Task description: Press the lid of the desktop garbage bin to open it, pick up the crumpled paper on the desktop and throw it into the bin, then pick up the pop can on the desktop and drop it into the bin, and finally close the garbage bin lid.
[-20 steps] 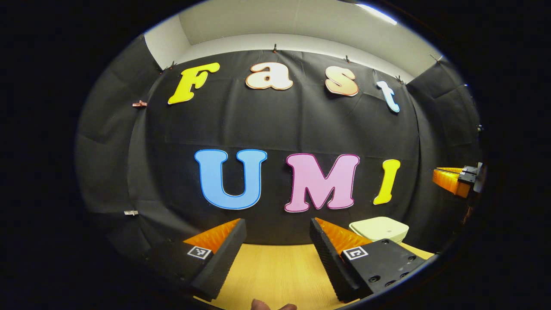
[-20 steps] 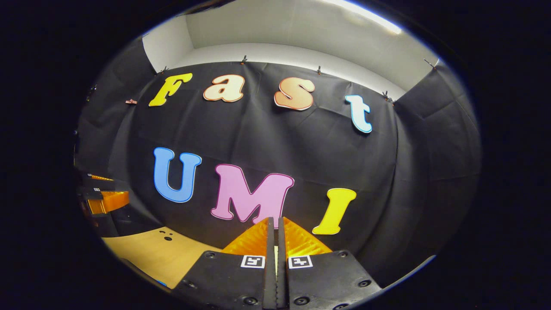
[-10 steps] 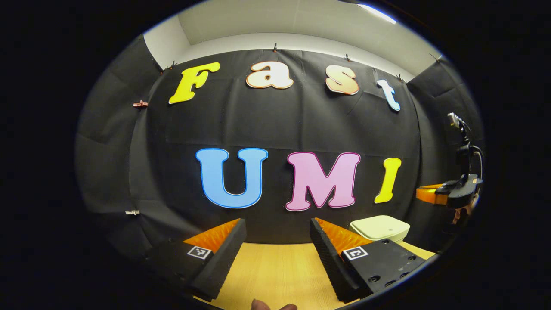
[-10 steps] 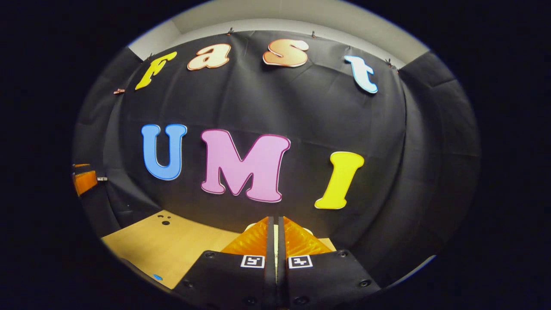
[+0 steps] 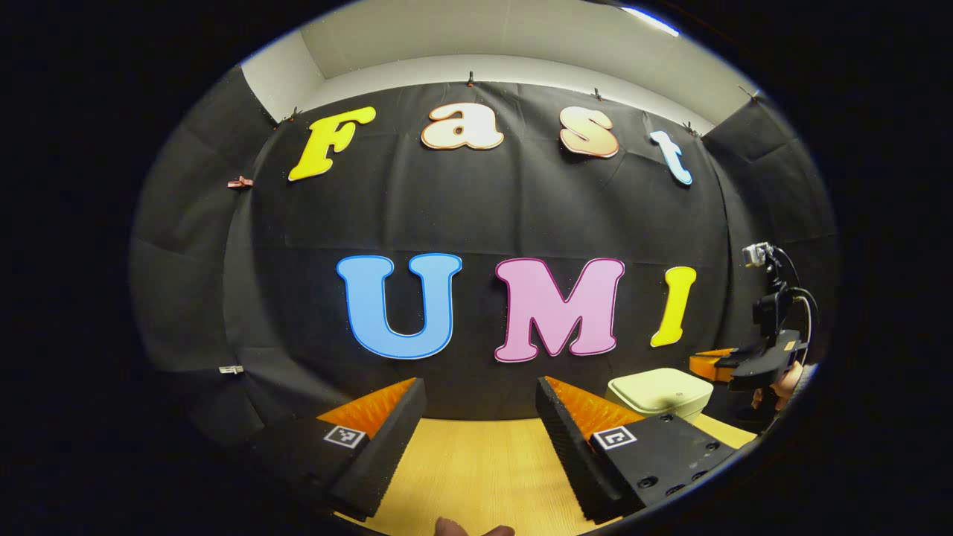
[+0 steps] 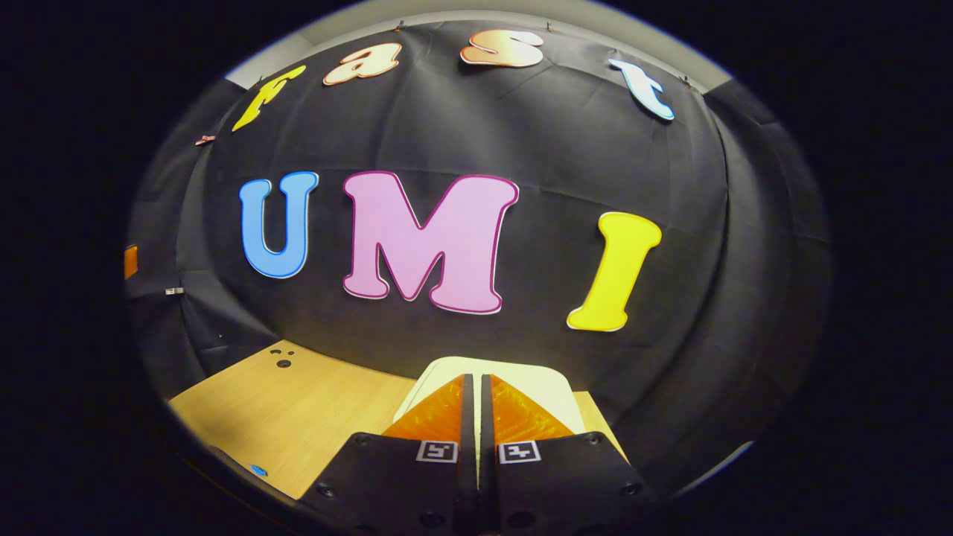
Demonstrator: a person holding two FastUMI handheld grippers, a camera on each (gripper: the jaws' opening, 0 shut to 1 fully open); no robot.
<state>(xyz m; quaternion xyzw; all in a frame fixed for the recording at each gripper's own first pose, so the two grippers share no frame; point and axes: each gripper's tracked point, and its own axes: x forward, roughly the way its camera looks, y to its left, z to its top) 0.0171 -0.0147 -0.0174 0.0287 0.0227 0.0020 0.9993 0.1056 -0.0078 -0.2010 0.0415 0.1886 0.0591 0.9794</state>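
Black cloth is hung as the booth's back wall, w/ a pale wood table [image 5: 476, 469] set in front of it. Near the table's far right edge, as seen in the left gripper view, the cream garbage bin [image 5: 657, 393] is stood close to the cloth, lid [image 5: 655, 385] shut and flat.

Left claw [image 5: 480, 435] is held above the table w/ its fingers spread wide apart; nothing is gripped between them. A small square black-and-white marker [image 5: 344, 436] is carried on each finger base; no readable text is found on them. At the view's bottom edge a bit of the person's fingertips [image 5: 473, 529] is seen.

Right claw [image 6: 476, 417] is shown closed, fingers pressed together w/ only a thin slit between and nothing held. It is placed directly over the bin's lid [image 6: 536, 387], fingertips above the lid's near part; whether contact is made can't be told. From the left gripper view the same claw [image 5: 711, 362] is seen just right of the bin at about lid height, w/ a small camera on a stalk [image 5: 759, 257] rising from its body and a hand [image 5: 782, 383] behind it.

Two small dark holes [image 6: 281, 359] are noted in the table at far left in the right gripper view, plus a small blue mark [image 6: 258, 470] near the front edge. No brand or label is legible on the bin.
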